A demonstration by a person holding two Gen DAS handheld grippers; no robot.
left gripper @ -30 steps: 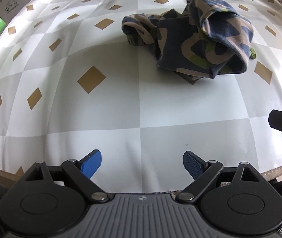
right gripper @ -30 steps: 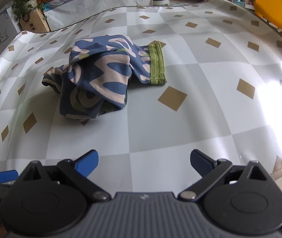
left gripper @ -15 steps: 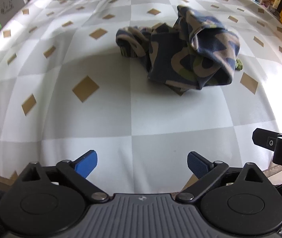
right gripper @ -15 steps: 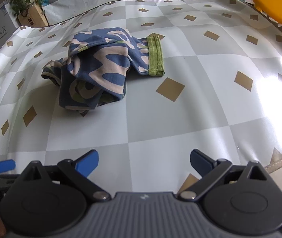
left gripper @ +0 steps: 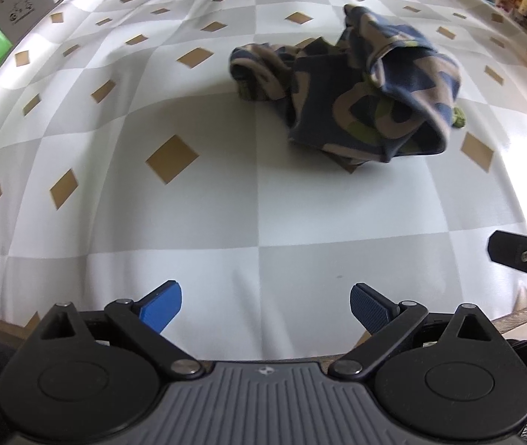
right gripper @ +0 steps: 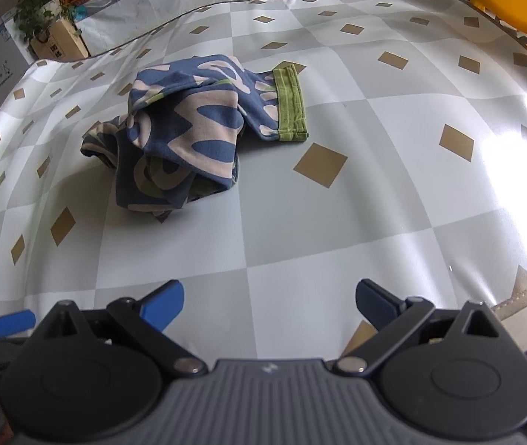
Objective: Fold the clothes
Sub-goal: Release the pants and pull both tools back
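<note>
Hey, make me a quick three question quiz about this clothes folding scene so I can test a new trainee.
1. True or false: the garment already lies neatly folded flat on the tablecloth.
2. What colour is the band at one end of the garment? A) red B) green C) white
3. Is either the left gripper or the right gripper touching the garment?

Key
1. False: it is a crumpled heap.
2. B, green.
3. No: both are open with nothing between the fingers, near the table's front edge and apart from the garment.
</note>
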